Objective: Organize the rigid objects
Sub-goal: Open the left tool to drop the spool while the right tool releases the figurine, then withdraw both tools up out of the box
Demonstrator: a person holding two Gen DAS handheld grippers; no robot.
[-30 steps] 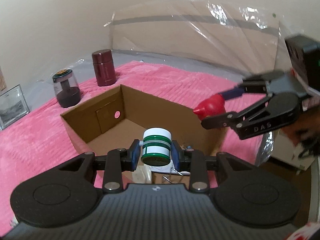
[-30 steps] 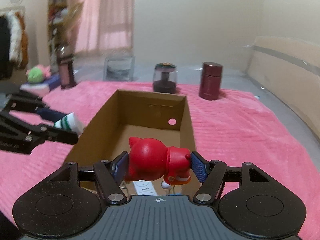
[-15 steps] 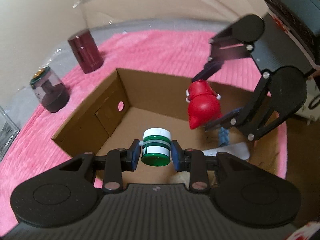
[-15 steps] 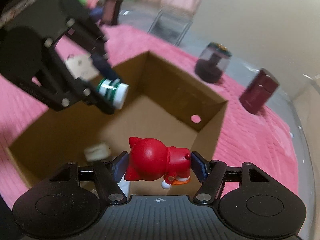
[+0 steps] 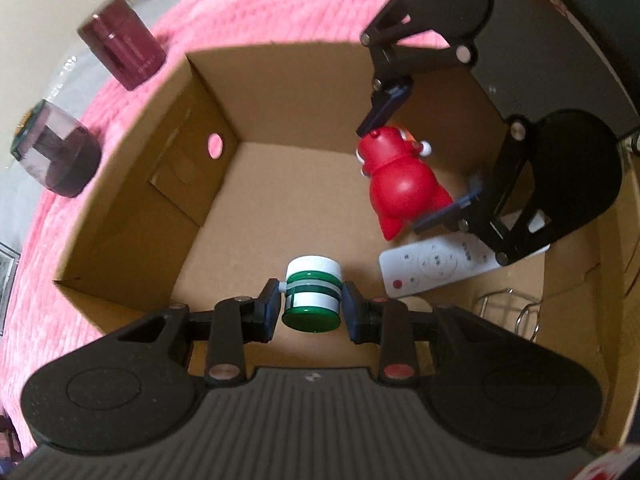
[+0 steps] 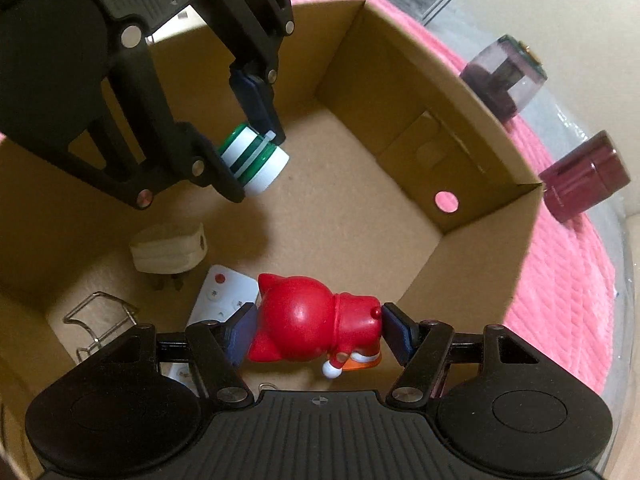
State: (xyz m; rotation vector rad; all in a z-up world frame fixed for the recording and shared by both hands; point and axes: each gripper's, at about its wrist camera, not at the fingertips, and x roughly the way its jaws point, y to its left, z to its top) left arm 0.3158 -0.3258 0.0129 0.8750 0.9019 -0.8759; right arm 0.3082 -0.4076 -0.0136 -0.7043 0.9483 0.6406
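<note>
My left gripper (image 5: pixel 311 304) is shut on a green and white striped jar (image 5: pixel 313 294) and holds it inside the open cardboard box (image 5: pixel 132 184), above its floor. The jar also shows in the right wrist view (image 6: pixel 254 160). My right gripper (image 6: pixel 318 326) is shut on a red cat figurine (image 6: pixel 312 322) and holds it low in the box by the right wall. The figurine also shows in the left wrist view (image 5: pixel 400 184), between the right gripper's fingers.
On the box floor lie a white remote (image 5: pixel 436 266), a beige plug adapter (image 6: pixel 170 250) and a wire clip (image 6: pixel 100 326). Outside on the pink blanket (image 6: pixel 560 280) stand a maroon canister (image 5: pixel 122 52) and a dark glass jar (image 5: pixel 56 152).
Both grippers have moved forward and down into the box with their objects. The box now fills both views.
</note>
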